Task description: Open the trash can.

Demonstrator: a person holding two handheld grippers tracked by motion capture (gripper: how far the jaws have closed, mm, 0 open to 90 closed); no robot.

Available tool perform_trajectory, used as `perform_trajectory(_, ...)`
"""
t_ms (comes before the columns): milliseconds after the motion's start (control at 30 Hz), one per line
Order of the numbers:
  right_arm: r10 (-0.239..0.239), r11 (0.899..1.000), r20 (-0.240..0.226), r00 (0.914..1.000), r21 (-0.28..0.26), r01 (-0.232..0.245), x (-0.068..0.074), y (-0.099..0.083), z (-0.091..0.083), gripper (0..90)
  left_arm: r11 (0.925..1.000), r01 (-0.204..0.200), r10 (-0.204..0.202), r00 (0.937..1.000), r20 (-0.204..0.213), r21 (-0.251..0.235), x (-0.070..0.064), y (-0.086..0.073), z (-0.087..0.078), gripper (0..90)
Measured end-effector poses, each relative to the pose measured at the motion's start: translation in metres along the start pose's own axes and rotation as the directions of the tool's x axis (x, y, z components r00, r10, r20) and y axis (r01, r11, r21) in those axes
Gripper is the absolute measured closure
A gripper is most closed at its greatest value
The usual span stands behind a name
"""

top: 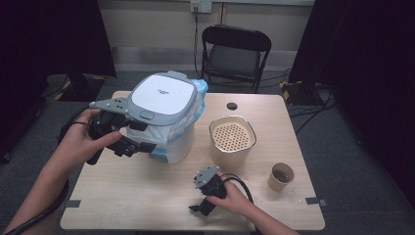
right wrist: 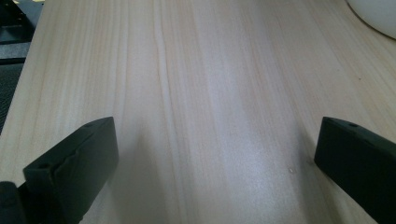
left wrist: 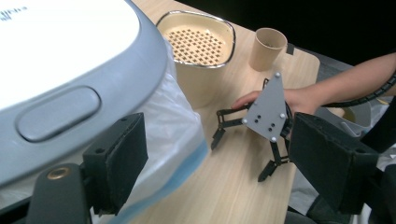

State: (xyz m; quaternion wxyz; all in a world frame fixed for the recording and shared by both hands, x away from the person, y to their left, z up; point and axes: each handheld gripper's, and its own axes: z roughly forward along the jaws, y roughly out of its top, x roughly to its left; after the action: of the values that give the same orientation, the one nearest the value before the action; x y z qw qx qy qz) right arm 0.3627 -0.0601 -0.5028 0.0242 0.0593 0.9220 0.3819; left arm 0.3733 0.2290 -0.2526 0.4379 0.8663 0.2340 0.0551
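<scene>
Near the table's (top: 147, 196) left edge: left gripper (top: 128, 136), jaws spread wide, empty, one jaw against the bin's (top: 164, 117) bag-lined front just under the grey-and-white lid (top: 159, 95), the other out over bare wood. Toward the left rear corner: the bin itself, lid down, blue-white liner (left wrist: 182, 140) bulging beneath the rim. Near the front edge, around the middle: right gripper (top: 201, 199), jaws wide apart, gripping nothing, over bare tabletop. Right of the bin: beige perforated container (top: 233, 140). Toward the right edge: paper cup (top: 281, 176).
</scene>
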Motion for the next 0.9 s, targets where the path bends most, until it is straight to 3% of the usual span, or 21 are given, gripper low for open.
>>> perform_trajectory(367,0.002,1.000,0.002,1.0000,0.000,-0.002,0.000,0.000,0.000,0.0,0.9999,-0.011,0.011,0.9996,-0.027,0.010,0.010,0.015,0.002,18.6)
perform_trajectory(633,0.000,1.000,0.001,1.0000,0.000,0.000,0.000,0.000,0.000,0.0,0.9999,0.006,-0.005,0.9988,-0.049,0.010,0.027,0.016,0.010,18.7)
perform_trajectory(900,0.000,1.000,-0.001,1.0000,0.000,0.000,0.000,0.000,0.000,0.0,0.9998,0.019,-0.019,0.9978,-0.063,0.010,0.035,0.016,0.016,18.6)
